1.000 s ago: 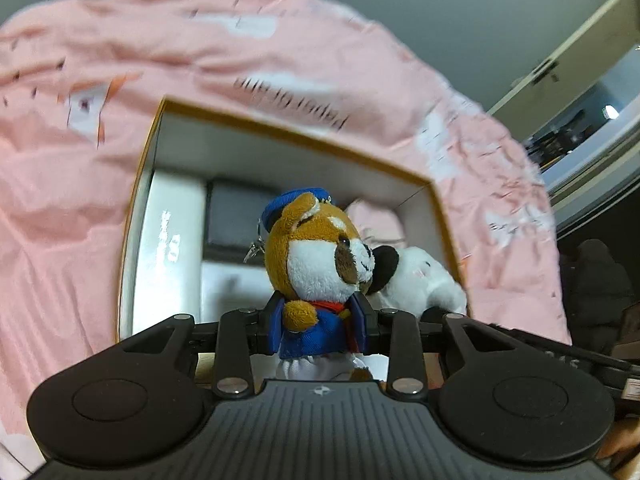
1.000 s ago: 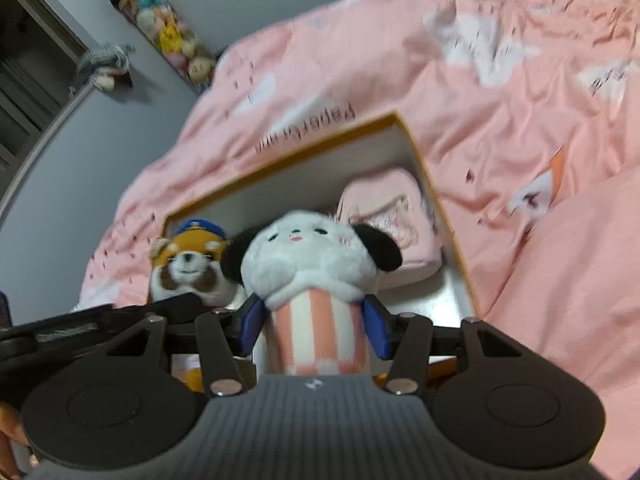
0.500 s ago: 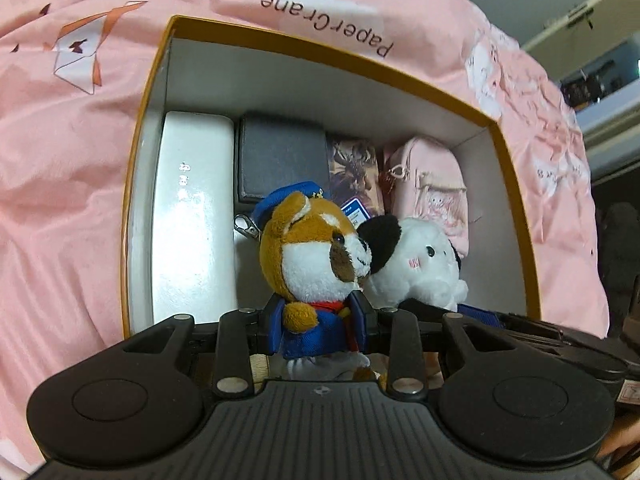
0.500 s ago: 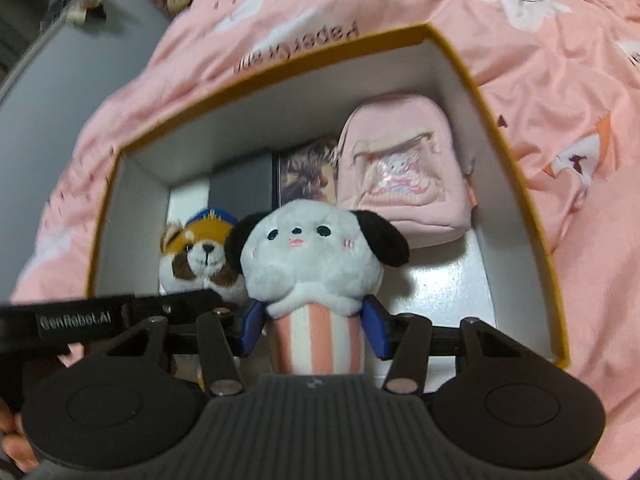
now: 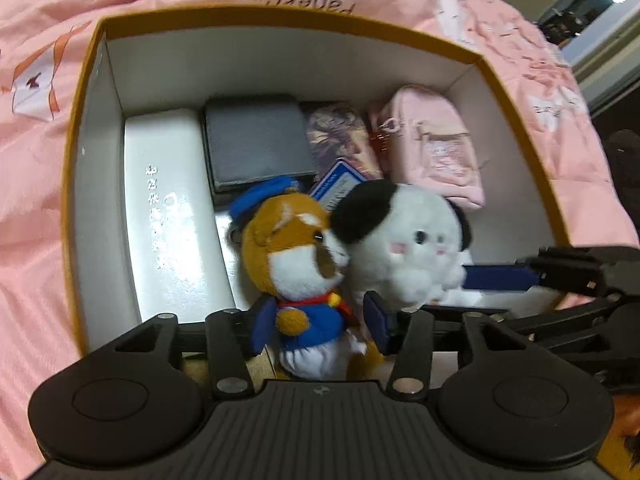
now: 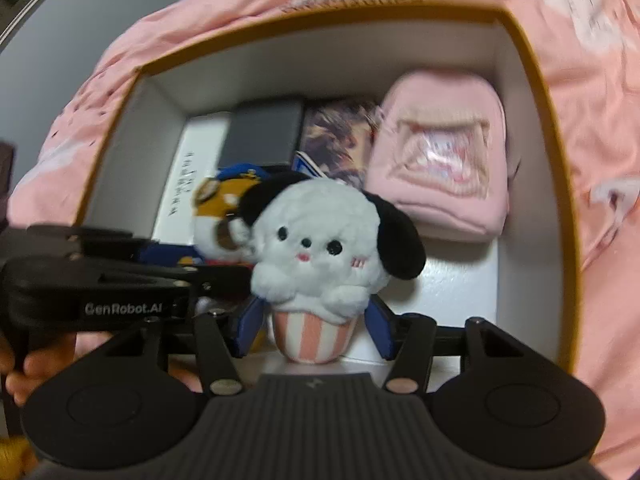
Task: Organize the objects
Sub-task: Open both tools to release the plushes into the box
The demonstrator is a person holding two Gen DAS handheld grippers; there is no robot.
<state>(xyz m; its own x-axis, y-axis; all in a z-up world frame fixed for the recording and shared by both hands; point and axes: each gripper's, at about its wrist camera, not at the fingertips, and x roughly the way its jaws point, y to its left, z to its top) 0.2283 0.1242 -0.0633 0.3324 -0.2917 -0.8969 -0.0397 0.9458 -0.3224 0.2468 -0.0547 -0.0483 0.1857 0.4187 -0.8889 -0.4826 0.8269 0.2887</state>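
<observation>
Pink bedding (image 5: 36, 208) surrounds the box (image 5: 288, 56); both claws, just spreading, flank their plush toys.

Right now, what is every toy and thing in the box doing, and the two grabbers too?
Left gripper: jaws just opened, off the toy.
Brown dog plush: upright in the box, released.
Right gripper: jaws just opened.
White puppy plush: upright in the box, touching the dog.
Box: open, no lid.
Pink mini backpack: lying flat.
White case: closed, lying flat.
</observation>
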